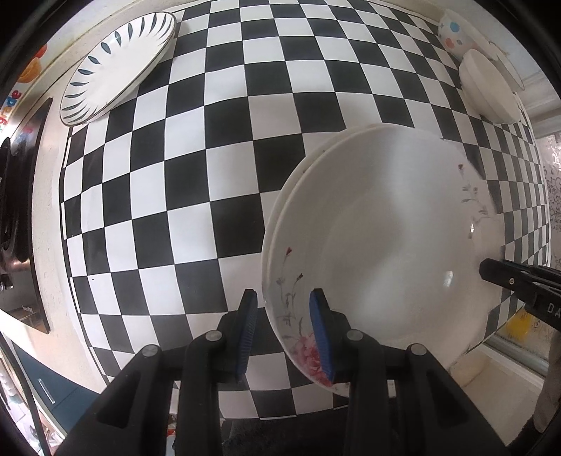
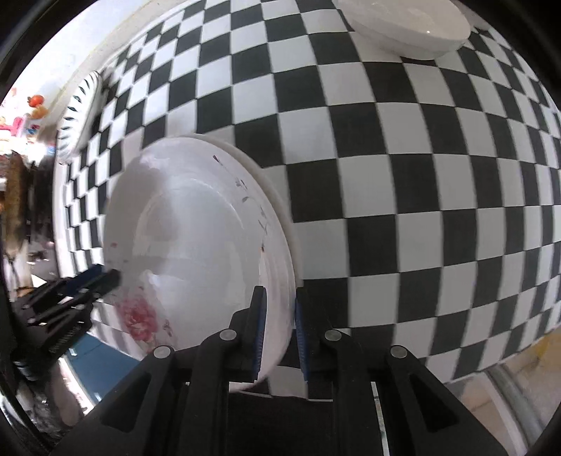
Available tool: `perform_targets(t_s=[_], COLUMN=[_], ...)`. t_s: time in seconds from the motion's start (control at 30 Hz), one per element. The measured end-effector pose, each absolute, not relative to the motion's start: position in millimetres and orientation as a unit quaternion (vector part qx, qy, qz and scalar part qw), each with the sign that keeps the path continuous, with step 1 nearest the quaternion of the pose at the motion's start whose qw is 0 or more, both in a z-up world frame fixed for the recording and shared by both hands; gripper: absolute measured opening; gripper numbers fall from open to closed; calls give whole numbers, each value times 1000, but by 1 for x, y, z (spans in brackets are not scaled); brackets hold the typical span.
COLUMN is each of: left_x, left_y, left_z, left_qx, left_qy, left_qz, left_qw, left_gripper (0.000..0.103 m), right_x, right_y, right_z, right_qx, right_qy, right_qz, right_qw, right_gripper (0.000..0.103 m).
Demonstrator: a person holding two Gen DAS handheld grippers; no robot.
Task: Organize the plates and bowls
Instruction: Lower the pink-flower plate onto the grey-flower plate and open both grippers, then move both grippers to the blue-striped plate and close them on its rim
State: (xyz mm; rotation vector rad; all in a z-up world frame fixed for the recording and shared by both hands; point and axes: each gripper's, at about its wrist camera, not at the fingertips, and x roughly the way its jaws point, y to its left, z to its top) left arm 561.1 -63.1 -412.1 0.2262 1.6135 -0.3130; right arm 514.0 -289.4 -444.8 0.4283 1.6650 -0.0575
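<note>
A white plate with pink flowers (image 1: 385,228) (image 2: 196,228) lies on top of a plain white plate (image 1: 317,152) (image 2: 292,224), whose rim shows along one side. My left gripper (image 1: 284,333) points straight down and is shut on the floral plate's near rim, one blue pad outside and one inside. On the opposite rim my right gripper (image 2: 280,338) is shut on the same plate. Each gripper shows in the other's view, the right gripper (image 1: 491,273) at the plate's right edge and the left gripper (image 2: 108,280) at its left edge.
A checkered cloth (image 1: 210,175) covers the table. A plate with a blue leaf pattern (image 1: 115,66) (image 2: 79,115) lies at the far left. A white bowl (image 1: 487,87) (image 2: 410,24) and a dotted bowl (image 1: 455,31) stand at the far right. A stove (image 1: 14,196) borders the left.
</note>
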Motion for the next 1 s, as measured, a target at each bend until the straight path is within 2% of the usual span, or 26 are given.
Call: perform_targets(t_s=[0.2,0.27,0.33,0.4,0.43,0.7,0.83,1.0], left_x=[554,554,555,559,561,583,595,628], left_y=[-55,-52,-48,-47,-45,-28,-14,14], left_z=[-400,-392,-382,-374,-369,-338,-330,-327], left_qx=[92,87,78,70,66,41,33,5], left_qy=[713,709,703,700,698,670,661,656], left_qz=[-138,-138,-137,-133,-129,-113,-100,-77], left_qw=[682,686,694,698,702,733,743,750], left_gripper=[28,29,29,29,29,33,33,33], right_x=[510,511,514,520,522,550,573,615], right_y=[-291,-289,-285,-280,-279,-254,-241,-219], right_z=[-440,-435,-430,-426,-424,-397,-377,-362], right_qx=[203,202,198,198,198,163,157,154], right_qy=[731,730,730,730,729,716,682,656], right_qz=[-16,-11,-2,6,9,31,49,79], right_qw=[652,652,654,654,655,678,713,735], right_gripper=[18,22,38,77,83,85,91,91])
